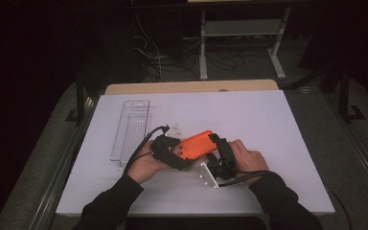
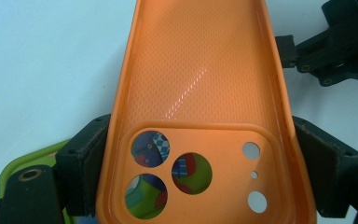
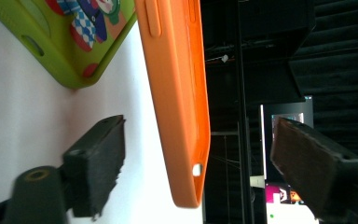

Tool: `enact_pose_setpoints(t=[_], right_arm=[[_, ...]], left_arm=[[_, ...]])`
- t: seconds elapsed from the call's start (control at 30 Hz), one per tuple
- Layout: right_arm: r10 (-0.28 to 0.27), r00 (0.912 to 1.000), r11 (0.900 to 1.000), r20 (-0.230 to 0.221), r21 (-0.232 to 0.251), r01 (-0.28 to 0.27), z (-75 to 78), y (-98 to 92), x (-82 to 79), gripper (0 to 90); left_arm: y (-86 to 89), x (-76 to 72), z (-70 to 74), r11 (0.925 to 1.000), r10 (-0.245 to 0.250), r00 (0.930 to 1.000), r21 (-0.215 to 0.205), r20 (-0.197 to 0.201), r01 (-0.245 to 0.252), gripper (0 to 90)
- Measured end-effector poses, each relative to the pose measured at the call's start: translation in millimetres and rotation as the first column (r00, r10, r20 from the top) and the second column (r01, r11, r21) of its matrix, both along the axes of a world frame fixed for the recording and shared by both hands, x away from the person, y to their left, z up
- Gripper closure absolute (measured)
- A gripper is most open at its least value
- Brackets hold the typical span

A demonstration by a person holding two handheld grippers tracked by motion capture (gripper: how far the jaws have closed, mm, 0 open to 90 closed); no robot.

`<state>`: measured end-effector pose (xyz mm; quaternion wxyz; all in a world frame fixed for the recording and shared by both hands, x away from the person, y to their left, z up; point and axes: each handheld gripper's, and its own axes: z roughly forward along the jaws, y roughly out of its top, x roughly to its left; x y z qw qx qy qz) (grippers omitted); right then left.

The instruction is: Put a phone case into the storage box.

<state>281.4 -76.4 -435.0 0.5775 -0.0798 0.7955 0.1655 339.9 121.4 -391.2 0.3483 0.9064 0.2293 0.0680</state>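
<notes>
Holding the orange phone case (image 2: 200,93) tight in our left claw (image 2: 200,168) keeps it steady above the worktop (image 1: 268,124), so our open right claw (image 3: 198,158) can grab its end.

Dark room, white tabletop (image 1: 268,120) lit from above; grey floor, cable tangle (image 1: 158,57), white metal shelf frame (image 1: 242,28) behind.
</notes>
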Motion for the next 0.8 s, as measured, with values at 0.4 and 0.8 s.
enact_pose_setpoints(t=[0.4, 0.8], right_arm=[[0.017, 0.9997, 1.0, 0.015, -0.019, -0.017, -2.8, 4.6, -4.2, 41.0], [0.036, 0.9993, 0.999, 0.002, -0.034, -0.036, -4.2, 5.8, -7.5, 62.7]], left_arm=[[-3.2, -3.1, -0.1, 0.9995, -0.015, 0.9999, -0.026, 0.006, 0.015, 15.9], [-2.2, -2.4, 0.6, 0.9997, -0.023, 0.9997, -0.011, 0.01, 0.024, 15.9]])
